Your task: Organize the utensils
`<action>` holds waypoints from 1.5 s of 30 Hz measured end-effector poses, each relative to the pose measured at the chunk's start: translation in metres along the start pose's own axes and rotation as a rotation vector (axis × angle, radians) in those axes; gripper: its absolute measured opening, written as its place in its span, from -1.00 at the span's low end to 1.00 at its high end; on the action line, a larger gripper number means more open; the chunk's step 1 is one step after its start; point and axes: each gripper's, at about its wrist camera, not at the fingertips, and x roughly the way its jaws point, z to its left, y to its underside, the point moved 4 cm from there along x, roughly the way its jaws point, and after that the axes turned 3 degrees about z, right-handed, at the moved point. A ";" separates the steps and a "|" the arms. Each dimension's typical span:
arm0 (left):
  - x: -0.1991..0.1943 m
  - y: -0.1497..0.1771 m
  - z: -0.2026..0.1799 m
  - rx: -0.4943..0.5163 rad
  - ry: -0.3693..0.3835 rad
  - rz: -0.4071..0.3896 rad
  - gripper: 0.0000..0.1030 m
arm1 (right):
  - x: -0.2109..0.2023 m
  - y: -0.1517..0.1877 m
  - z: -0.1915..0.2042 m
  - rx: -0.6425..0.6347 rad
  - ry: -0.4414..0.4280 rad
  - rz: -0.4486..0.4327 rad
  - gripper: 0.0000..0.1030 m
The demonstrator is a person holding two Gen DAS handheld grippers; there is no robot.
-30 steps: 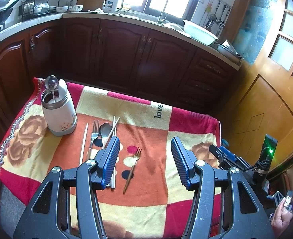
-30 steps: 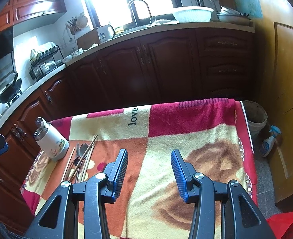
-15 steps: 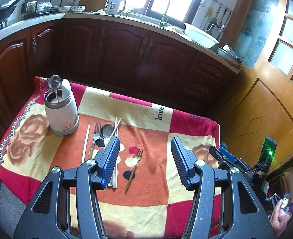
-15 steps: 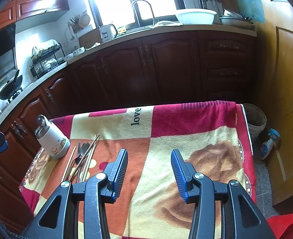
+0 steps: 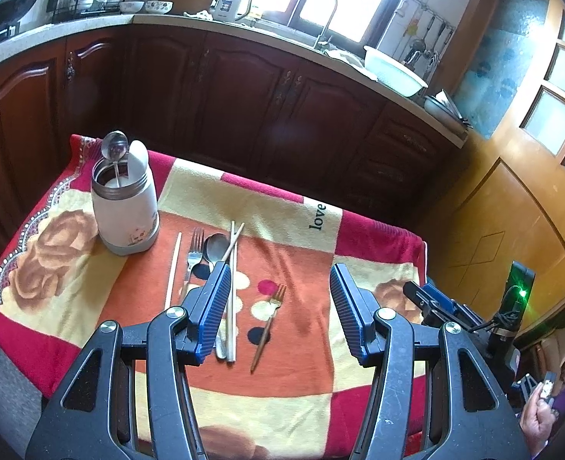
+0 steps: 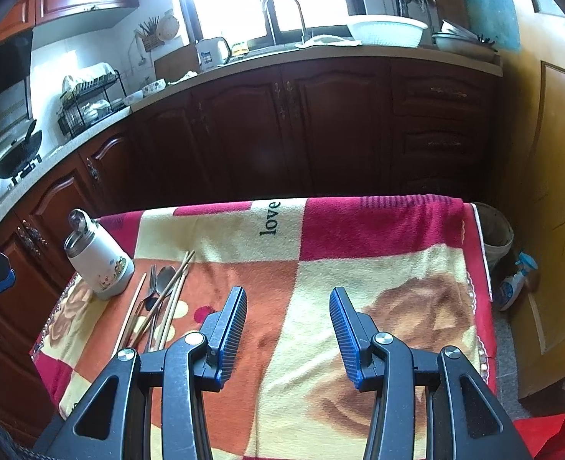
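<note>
A white utensil canister point(image 5: 125, 211) stands at the cloth's far left with two spoons point(image 5: 115, 149) upright in it. Beside it lie a single chopstick point(image 5: 173, 272), a steel fork point(image 5: 195, 255), a spoon point(image 5: 216, 247) and a chopstick pair point(image 5: 233, 291). A small wooden-handled fork point(image 5: 269, 322) lies apart, to their right. My left gripper point(image 5: 280, 270) hovers open above the small fork, holding nothing. My right gripper point(image 6: 288, 293) is open and empty over the cloth's middle, with the canister point(image 6: 98, 264) and utensil pile point(image 6: 159, 299) off to its left.
A red, orange and cream blanket point(image 6: 359, 230) covers the table, its far edge facing dark kitchen cabinets point(image 5: 244, 107). A bucket point(image 6: 495, 230) and a spray bottle point(image 6: 516, 280) sit on the floor at right. A person's hand point(image 5: 539, 418) shows at lower right.
My left gripper has drifted slightly to the left over the cloth. The right gripper has stayed put. Neither jaw has changed its opening, and no utensil has moved.
</note>
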 end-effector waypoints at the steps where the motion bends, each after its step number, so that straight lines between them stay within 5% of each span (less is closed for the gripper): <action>1: 0.000 0.000 0.003 0.000 0.004 -0.002 0.04 | 0.001 0.000 0.003 -0.008 0.002 0.002 -0.17; 9: 0.021 -0.006 0.041 0.027 0.037 0.057 0.15 | 0.011 -0.005 0.019 0.012 -0.092 -0.012 -0.16; 16: 0.063 0.003 0.085 0.033 0.081 0.167 0.28 | 0.053 0.006 0.053 0.034 -0.215 0.103 -0.16; 21: 0.106 0.013 0.119 0.036 0.035 0.243 0.27 | 0.089 0.013 0.088 0.010 -0.278 0.184 -0.16; 24: 0.127 0.014 0.139 0.009 0.029 0.269 0.25 | 0.117 0.009 0.105 0.029 -0.311 0.220 -0.33; 32: 0.170 0.001 0.163 -0.016 -0.030 0.279 0.13 | 0.206 -0.018 0.134 0.128 -0.315 0.320 -0.37; 36: 0.192 0.000 0.155 0.017 -0.057 0.301 0.02 | 0.240 -0.020 0.138 0.117 -0.265 0.376 -0.37; 38: 0.201 -0.001 0.152 0.028 -0.070 0.309 -0.07 | 0.247 -0.021 0.137 0.109 -0.270 0.385 -0.63; 39: 0.206 -0.002 0.150 0.031 -0.077 0.314 -0.20 | 0.249 -0.021 0.139 0.100 -0.296 0.383 -0.81; 42: 0.223 -0.006 0.146 0.044 -0.099 0.343 -0.66 | 0.248 -0.023 0.143 0.052 -0.309 0.371 -0.83; 45: 0.230 -0.008 0.143 0.065 -0.106 0.347 -0.88 | 0.238 -0.022 0.141 0.037 -0.351 0.375 -0.84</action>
